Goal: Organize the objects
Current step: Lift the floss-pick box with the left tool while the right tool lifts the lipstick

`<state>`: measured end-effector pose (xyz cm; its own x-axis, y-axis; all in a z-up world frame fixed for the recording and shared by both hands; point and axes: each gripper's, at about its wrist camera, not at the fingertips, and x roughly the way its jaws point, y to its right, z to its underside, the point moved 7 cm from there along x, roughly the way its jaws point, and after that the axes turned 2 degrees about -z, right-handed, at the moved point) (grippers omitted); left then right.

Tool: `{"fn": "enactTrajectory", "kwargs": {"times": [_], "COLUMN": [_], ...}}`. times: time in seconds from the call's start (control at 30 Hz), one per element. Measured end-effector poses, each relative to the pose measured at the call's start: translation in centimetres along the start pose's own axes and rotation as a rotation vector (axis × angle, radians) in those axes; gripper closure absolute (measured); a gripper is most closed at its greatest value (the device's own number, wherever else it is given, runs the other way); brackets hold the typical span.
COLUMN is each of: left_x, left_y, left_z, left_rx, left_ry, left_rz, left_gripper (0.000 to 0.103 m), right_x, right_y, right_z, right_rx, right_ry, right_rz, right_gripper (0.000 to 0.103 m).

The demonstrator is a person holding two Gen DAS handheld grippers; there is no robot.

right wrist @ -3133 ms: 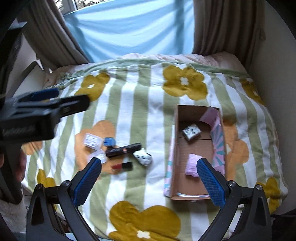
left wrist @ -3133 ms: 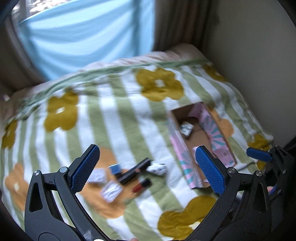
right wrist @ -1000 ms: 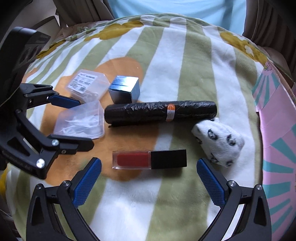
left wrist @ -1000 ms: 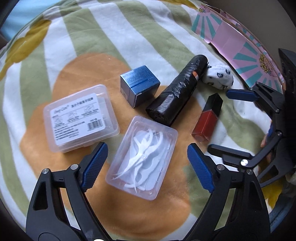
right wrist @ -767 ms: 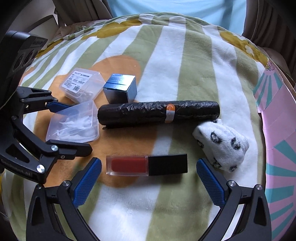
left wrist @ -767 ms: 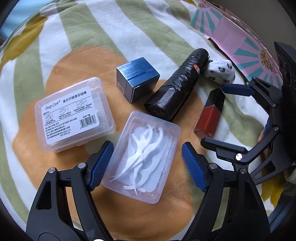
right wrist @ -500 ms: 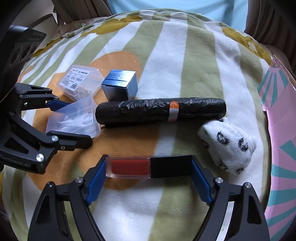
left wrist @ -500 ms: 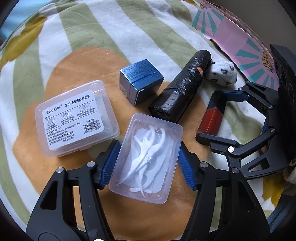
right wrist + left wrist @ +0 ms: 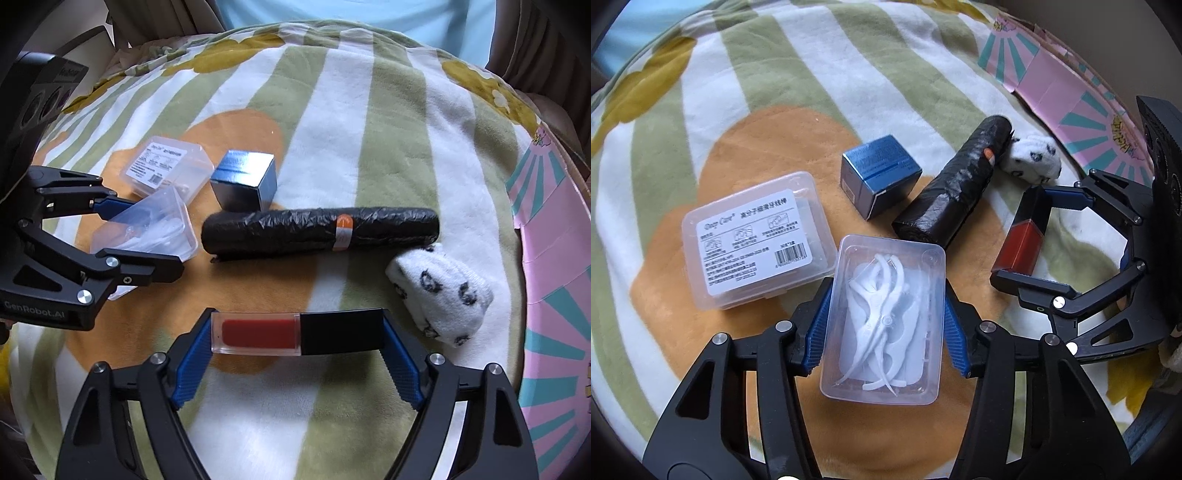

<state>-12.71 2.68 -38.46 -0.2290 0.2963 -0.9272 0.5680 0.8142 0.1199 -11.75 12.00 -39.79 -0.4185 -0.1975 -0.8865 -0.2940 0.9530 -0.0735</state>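
Note:
A clear plastic box of white floss picks [image 9: 882,317] lies on the striped flower blanket [image 9: 746,96]. My left gripper [image 9: 886,295] has its blue pads against the box's two long sides, and its jaws are closing on it. A red lip gloss tube with a black cap [image 9: 295,332] lies crosswise between the pads of my right gripper [image 9: 297,332], which press on both its ends. In the left wrist view the right gripper [image 9: 1023,232] stands at the right with the tube [image 9: 1021,232] in it.
A labelled clear box [image 9: 753,240], a small blue carton [image 9: 879,173], a black bag roll [image 9: 953,192] and a white spotted sock [image 9: 1034,162] lie beyond the grippers. The pink cardboard box [image 9: 1071,96] stands at the right.
Both grippers came down from high over the bed. The left jaws narrowed onto the floss-pick box, and the right jaws narrowed onto the ends of the lip gloss tube.

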Motion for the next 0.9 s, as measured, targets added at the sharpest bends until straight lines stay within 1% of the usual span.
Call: {"fn": "enactTrajectory", "kwargs": {"times": [0.17,0.27,0.4,0.6,0.67,0.73,0.83,0.9], "left_x": [-2.0,-3.9,-7.4,-13.6,-15.6,-17.8,-20.3,-22.1], "left_y": [0.1,-0.3,-1.0,-1.1,-0.9,-0.6,0.0,0.3], "left_z": [-0.6,-1.1,-1.5,-1.9,-1.9,-1.9,-1.7,-1.3], "left_rx": [-0.028,-0.076,-0.152,-0.264,-0.311,-0.352,-0.407,-0.462], "left_ry": [0.025,0.048,0.082,0.138,0.161,0.177,0.193,0.204], "left_rz": [-0.016,-0.023,-0.048,-0.122,-0.121,-0.142,-0.177,-0.198], "left_gripper": [0.053,0.053,0.053,0.053,0.053,0.053,0.053,0.053], "right_x": [-1.8,-3.6,-7.1,-12.6,-14.2,-16.1,-18.6,-20.2], "right_y": [-0.1,-0.5,-0.6,-1.1,-1.1,-1.4,-2.0,-2.0], "right_z": [-0.9,-2.2,-4.3,-7.2,-7.7,-8.0,-8.1,-8.1], "right_rx": [0.010,0.009,0.022,0.045,0.065,0.088,0.079,0.080], "right_ry": [0.004,0.009,0.023,0.042,0.035,0.025,0.026,0.030], "right_rz": [0.001,0.009,0.014,0.026,0.036,0.027,0.041,0.051], "right_gripper": [0.023,0.023,0.023,0.023,0.023,0.023,0.023,0.023]}}
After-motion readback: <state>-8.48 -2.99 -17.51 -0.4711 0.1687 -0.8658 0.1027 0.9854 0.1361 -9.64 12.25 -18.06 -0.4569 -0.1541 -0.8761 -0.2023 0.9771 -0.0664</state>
